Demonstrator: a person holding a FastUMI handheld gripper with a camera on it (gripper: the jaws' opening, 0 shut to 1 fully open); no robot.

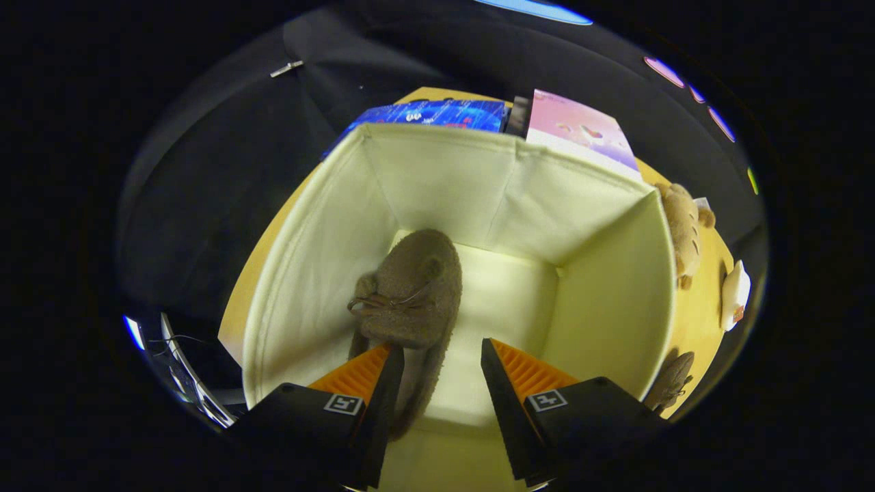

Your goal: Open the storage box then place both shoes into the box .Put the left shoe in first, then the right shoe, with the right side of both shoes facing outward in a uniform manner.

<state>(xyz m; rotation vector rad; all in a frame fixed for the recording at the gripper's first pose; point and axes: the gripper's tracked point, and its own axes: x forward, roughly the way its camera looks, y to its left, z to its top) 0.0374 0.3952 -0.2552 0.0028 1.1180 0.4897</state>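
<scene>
Two fingers of hand-held gripper (437, 369) stood apart, gripped nothing, hung over open cream fabric storage box (615, 301). One brown fuzzy soft shoe (410, 301) lay on box floor, beside left wall, just ahead of left finger. Judged light, floppy, non-slippery; best pinched at heel collar. Second brown shoe (671, 380) waited outside box on yellow table (701, 314), beyond right wall.

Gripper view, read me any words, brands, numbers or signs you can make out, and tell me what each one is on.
No text can be read here.
Blue packet behind the storage box: white print, too blurred to read.
Pink booklet beside it: pictures, no legible words.
Square black-and-white markers on the open claw: patterns, not letters.
Shoe in the box: no label visible.
</scene>
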